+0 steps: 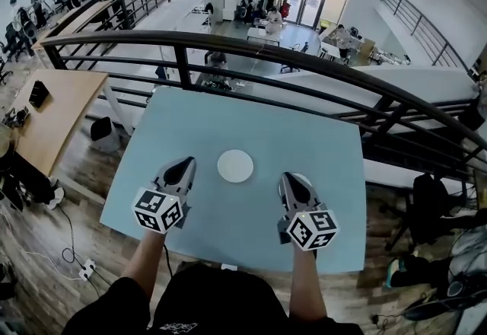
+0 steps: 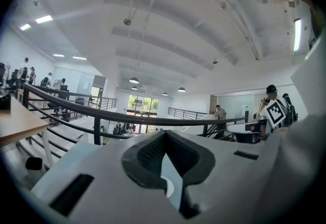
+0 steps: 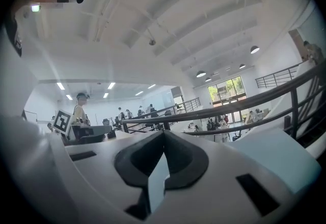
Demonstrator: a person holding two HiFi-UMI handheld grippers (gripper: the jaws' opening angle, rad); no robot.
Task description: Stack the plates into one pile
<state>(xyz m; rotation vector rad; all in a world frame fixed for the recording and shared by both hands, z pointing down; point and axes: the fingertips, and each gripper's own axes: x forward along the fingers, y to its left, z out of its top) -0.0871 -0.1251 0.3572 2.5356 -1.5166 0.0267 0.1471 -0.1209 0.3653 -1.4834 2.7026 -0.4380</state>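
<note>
My left claw (image 1: pixel 186 164) and right claw (image 1: pixel 290 177) are pressed together, empty; advancing thus could shove the plate (image 1: pixel 235 166) across the surface (image 1: pixel 304 120).

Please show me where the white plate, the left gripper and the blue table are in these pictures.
white plate (image 1: pixel 235 166): head view, the middle of the plate.
left gripper (image 1: pixel 187 163): head view, the tip where its two jaws meet.
blue table (image 1: pixel 304 128): head view, a bare part of the top.
</note>
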